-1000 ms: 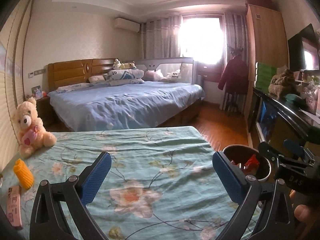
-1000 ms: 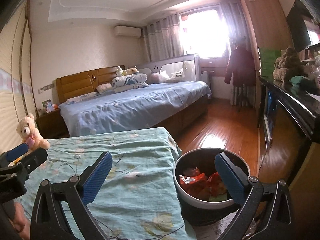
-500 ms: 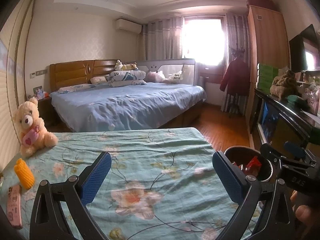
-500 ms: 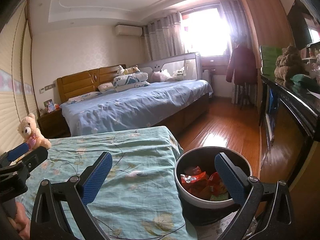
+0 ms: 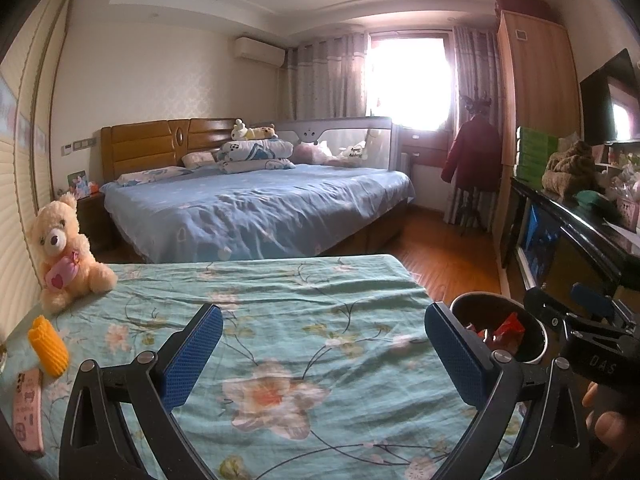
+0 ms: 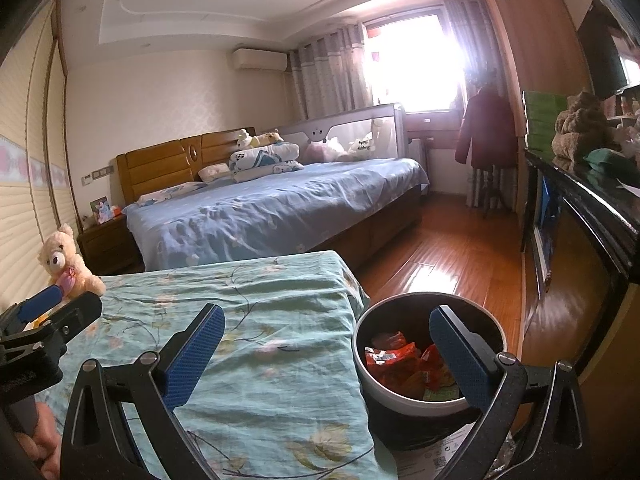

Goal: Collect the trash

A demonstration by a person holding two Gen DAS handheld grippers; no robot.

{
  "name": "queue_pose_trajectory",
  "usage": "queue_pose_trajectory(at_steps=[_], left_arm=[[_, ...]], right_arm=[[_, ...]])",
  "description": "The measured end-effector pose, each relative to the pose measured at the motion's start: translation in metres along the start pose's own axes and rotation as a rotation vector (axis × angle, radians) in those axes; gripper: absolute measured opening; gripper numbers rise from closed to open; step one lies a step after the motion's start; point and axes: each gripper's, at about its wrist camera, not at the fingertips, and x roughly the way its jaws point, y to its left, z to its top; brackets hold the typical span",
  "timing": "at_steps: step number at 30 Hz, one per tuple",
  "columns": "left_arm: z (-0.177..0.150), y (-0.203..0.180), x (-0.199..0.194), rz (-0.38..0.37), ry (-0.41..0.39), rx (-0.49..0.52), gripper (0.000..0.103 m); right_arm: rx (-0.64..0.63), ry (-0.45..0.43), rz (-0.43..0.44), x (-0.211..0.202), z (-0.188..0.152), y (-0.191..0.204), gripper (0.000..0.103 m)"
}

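Red wrappers [image 6: 404, 364] in bin [image 6: 400, 404], below spread right hand-held gripper [image 6: 326, 354]

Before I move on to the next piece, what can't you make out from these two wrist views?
- Round black trash bin with pale rim: its depth under the red wrappers is hidden; the right gripper finger covers part.
- Same bin, left view: mostly hidden by the left gripper finger.
- Pink flat remote-like item: print too small, cut off by the edge.
- Yellow ribbed foam piece: whether it is trash is unclear.
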Motion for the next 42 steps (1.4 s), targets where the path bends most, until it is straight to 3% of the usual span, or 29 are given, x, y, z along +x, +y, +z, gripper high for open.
queue_pose_trajectory(at_steps=[42], left_arm=[[-0.0037,0.0004,-0.0022,-0.011,0.012,0.006,0.102]], right_arm=[[-0.006,0.001,0.002,-0.0015,0.0023,0.0031,0.103]])
